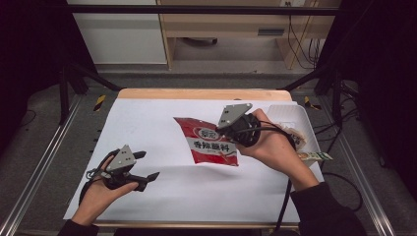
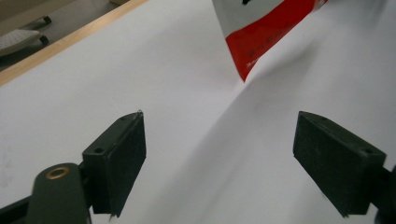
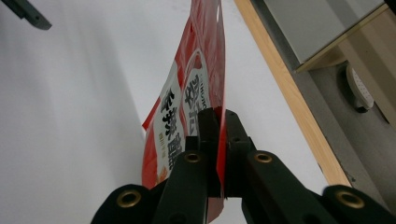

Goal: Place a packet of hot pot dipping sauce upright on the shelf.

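Note:
A red and white snack bag hangs tilted over the middle of the white sheet, lifted off it. My right gripper is shut on the bag's right edge; in the right gripper view the bag is pinched between the closed jaws of the right gripper. My left gripper hovers low over the sheet at the front left, open, with nothing between its fingers. In the left gripper view the left gripper has its jaws wide apart, and the bag's lower corner hangs ahead of them.
A white sheet covers the wooden table. At the right edge stands a white tray with small packets in it, and one packet lies beside it. Dark frame rails run along both sides.

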`<state>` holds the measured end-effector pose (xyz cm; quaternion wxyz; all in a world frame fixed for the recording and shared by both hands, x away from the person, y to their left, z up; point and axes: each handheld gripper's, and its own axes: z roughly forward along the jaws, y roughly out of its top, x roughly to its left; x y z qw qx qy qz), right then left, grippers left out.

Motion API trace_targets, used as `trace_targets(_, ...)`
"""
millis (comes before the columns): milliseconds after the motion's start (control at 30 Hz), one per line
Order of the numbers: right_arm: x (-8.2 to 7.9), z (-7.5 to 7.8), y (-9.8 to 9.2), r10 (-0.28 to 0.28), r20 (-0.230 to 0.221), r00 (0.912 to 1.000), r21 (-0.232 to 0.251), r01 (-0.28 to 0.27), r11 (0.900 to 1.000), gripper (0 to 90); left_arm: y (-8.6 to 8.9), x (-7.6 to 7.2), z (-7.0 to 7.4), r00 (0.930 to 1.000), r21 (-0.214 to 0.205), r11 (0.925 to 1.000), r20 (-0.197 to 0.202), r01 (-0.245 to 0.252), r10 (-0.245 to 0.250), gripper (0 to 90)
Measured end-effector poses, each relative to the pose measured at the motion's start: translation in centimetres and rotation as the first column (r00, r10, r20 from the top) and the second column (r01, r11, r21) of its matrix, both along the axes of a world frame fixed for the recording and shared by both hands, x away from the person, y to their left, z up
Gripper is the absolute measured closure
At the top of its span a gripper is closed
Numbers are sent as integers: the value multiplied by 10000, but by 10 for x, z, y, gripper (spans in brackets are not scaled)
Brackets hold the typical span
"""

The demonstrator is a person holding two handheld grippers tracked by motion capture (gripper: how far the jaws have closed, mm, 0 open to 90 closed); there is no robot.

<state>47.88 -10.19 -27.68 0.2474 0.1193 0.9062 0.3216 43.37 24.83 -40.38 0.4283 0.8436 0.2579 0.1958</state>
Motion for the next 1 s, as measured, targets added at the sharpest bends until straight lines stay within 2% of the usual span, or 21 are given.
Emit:
trace_targets(167, 3, 6, -10, -207, 222, 9995, 342, 199, 9992, 899, 4, -3, -17, 9998, 82, 9997, -3, -223, 223, 109)
trace_targets(367, 1, 18, -19, -560, 464, 9973, 328, 546, 9980, 899, 12, -4, -28, 9987, 92, 9986, 59, -515, 514, 88)
trace_targets(433, 0, 21, -22, -598, 523, 9968, 320, 582, 9978, 899, 17, -5, -34, 9975, -150, 9975, -122, -693, 692, 88)
trace_targets(500, 0, 24, -27, -681, 620, 9958, 357, 660, 9972, 899, 19, -5, -39, 9968, -133, 9969, -208, -772, 770, 88)
trace_targets(767, 3, 27, -42, -743, 741, 9945, 689, 692, 9952, 899, 21, -8, -39, 9953, -389, 9946, -125, -964, 960, 88)
trace_targets(1000, 13, 34, -44, -768, 1066, 9913, 831, 681, 9942, 899, 26, -8, -42, 9921, -638, 9904, -331, -1228, 1209, 64)
